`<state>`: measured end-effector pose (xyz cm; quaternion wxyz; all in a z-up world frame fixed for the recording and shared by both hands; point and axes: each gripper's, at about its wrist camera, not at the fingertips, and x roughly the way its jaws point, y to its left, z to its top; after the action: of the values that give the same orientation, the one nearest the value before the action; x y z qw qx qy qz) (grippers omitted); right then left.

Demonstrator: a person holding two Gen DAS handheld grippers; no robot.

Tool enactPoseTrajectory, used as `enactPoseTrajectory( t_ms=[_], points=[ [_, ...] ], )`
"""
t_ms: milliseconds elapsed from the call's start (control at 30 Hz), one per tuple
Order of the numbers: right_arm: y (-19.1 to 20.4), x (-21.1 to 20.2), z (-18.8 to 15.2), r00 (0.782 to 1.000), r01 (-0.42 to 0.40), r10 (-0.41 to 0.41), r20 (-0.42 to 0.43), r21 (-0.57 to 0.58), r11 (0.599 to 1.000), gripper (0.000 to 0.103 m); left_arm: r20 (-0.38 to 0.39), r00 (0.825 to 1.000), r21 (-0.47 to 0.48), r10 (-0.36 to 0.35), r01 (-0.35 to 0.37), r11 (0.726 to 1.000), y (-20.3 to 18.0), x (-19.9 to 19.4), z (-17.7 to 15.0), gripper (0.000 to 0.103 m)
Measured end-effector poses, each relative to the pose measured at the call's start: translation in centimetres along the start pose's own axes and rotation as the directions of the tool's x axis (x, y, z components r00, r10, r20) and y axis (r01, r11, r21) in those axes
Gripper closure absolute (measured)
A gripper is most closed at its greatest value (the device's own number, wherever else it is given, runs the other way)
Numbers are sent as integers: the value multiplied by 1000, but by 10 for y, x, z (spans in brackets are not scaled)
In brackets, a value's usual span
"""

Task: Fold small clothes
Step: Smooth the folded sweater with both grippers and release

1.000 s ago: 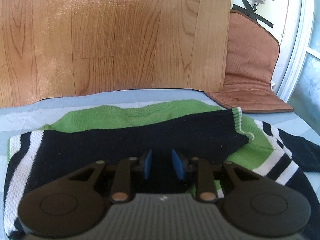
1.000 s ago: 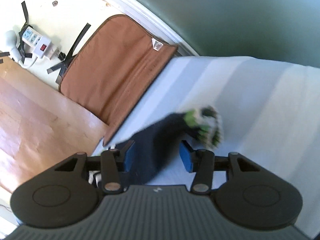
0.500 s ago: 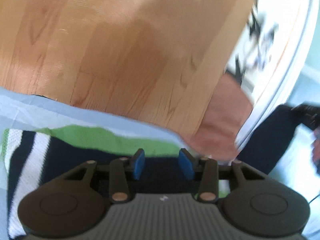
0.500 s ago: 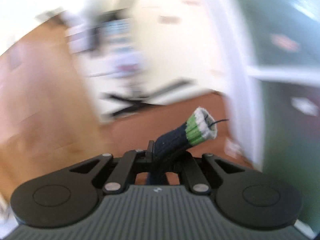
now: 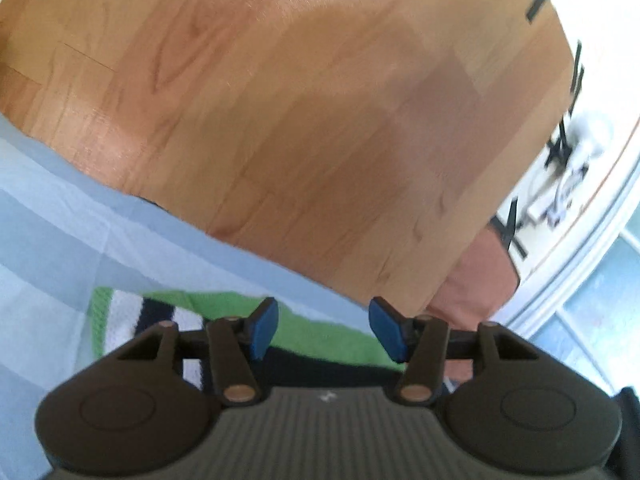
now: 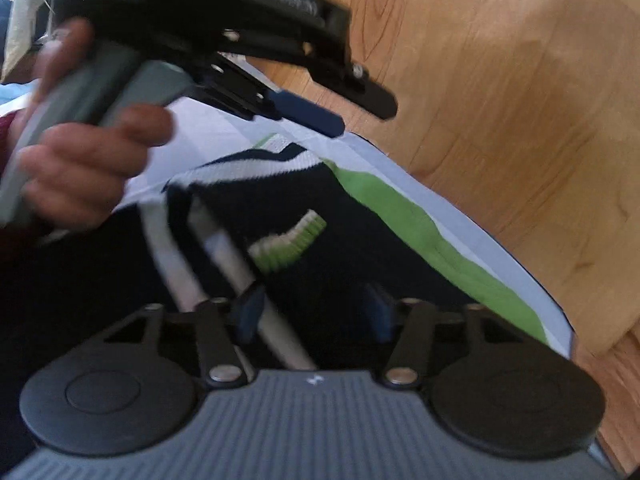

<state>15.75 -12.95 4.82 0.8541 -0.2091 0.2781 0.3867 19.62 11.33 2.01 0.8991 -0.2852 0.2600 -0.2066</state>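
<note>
A small knit sweater (image 6: 360, 216), navy with green and white stripes, lies on a light blue cloth (image 6: 460, 224). A sleeve with a green-white cuff (image 6: 288, 240) lies folded across its body. My right gripper (image 6: 314, 314) is open just above the sweater and holds nothing. My left gripper (image 5: 326, 330) is open and empty over the sweater's green edge (image 5: 320, 332); it also shows in the right wrist view (image 6: 312, 114), held in a hand above the sweater's far corner.
The blue cloth (image 5: 60, 216) ends at a wooden floor (image 5: 300, 100). A brown mat (image 5: 480, 280) lies on the floor by a white wall with a power strip (image 5: 568, 176).
My right gripper carried the sleeve over the sweater, let it go and opened. My left gripper opened wider and lifted back from the sweater.
</note>
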Motion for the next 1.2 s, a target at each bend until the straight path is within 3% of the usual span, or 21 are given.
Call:
enactPoseTrajectory(
  t_ms=[67,167,200,300,367,400,433,500,600,733,833,900,967,1033,1133,1200],
  points=[
    [-9,-31,-16,999,9,-13,42,92,996,41,-33,999,38,11,-10,999,-4,4,-5,51],
    [-53,-69,-39,987,88,-121,103,282,955,41,-111,993,126,31,-16,992,-17,12,-12,50],
    [-70,-77,-46,980,119,-168,108,362,925,41,-151,987,180,56,-29,983,-24,16,-15,49],
    [-120,-88,-74,954,205,-294,54,596,776,41,-253,957,307,140,-58,950,-36,26,-28,50],
    [-135,-90,-93,948,229,-319,12,671,706,42,-297,943,335,150,-45,941,-37,29,-34,56],
    [-137,-86,-98,948,228,-317,6,682,695,42,-308,939,348,152,-37,937,-39,31,-37,69],
    [-136,-83,-104,950,227,-312,0,688,689,42,-318,935,357,154,-32,933,-41,33,-40,91],
    [-130,-75,-111,953,233,-303,-20,688,687,42,-321,931,377,175,-44,925,-44,37,-46,94],
    [-122,-62,-123,953,242,-300,-38,689,683,42,-282,940,411,191,-61,909,-49,32,-46,95],
    [-120,-67,-117,952,223,-305,-7,698,680,42,-186,960,429,211,-114,896,-48,7,-32,96],
    [-114,-71,-107,947,194,-316,62,675,712,42,-112,967,425,228,-160,891,-42,-15,-18,96],
    [-106,-73,-100,942,193,-324,90,644,741,42,-91,959,440,269,-203,875,-37,-20,-16,94],
    [-103,-69,-96,943,199,-322,84,634,747,42,-113,944,424,309,-236,874,-30,-13,-17,87],
    [-105,-65,-95,944,204,-323,72,641,740,42,-118,941,434,316,-237,869,-32,-9,-20,82],
    [-107,-61,-91,941,221,-333,59,640,736,42,-97,963,440,252,-186,879,-40,-16,-22,75],
    [-106,-50,-89,931,303,-365,-15,588,750,44,-104,972,433,209,-145,890,-44,-18,-24,75]
  ],
)
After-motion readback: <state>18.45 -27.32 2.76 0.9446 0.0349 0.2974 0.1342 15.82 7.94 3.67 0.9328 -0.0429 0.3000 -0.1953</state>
